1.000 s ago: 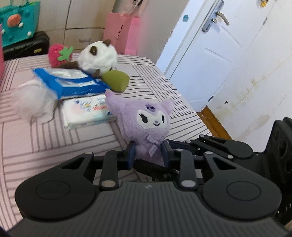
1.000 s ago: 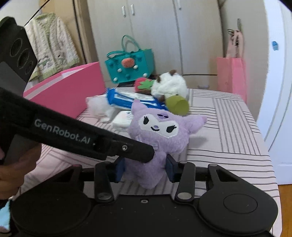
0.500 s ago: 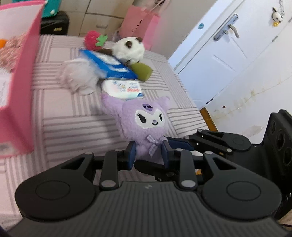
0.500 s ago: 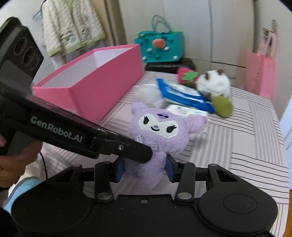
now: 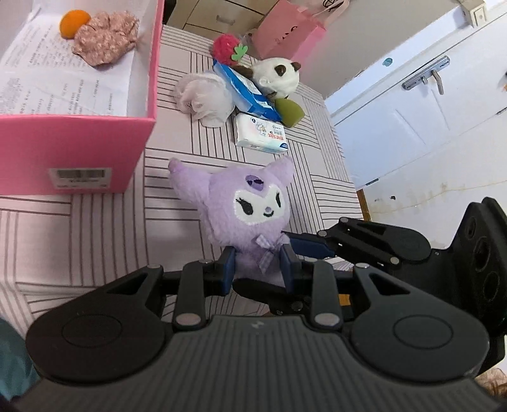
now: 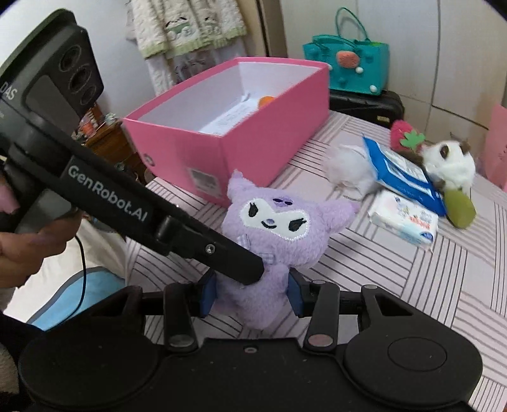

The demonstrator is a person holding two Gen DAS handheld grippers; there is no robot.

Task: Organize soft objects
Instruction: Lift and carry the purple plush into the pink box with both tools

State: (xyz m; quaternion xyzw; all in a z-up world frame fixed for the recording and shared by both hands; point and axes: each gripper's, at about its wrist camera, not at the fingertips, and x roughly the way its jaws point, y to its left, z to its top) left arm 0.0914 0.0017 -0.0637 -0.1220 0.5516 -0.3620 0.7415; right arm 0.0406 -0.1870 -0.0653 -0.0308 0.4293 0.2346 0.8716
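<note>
A purple plush toy [image 5: 250, 209] with a white face is held above the striped table by both grippers. My left gripper [image 5: 258, 266] is shut on its lower body just under the little bow. My right gripper [image 6: 252, 293] is shut on the same purple plush toy [image 6: 275, 228] lower down, pads pressed into its sides. The left gripper's black arm [image 6: 126, 202] crosses in front of the toy in the right wrist view. An open pink box [image 5: 63, 149] stands just beyond, to the left, with an orange ball [image 5: 74, 22] and a floral cloth [image 5: 106, 38] inside.
Further back on the table lie a white fluffy puff [image 5: 202, 98], a blue wipes pack [image 5: 244, 88], a white tissue pack [image 5: 261, 134], a panda plush [image 5: 277, 76], a strawberry plush [image 5: 225, 47] and a green piece [image 5: 288, 111]. A white door [image 5: 427, 104] stands at right. A hand [image 6: 28, 241] grips the left handle.
Both grippers have carried the purple plush leftward and a bit upward, toward the pink box, which has come into full view. The grip on the toy is unchanged.
</note>
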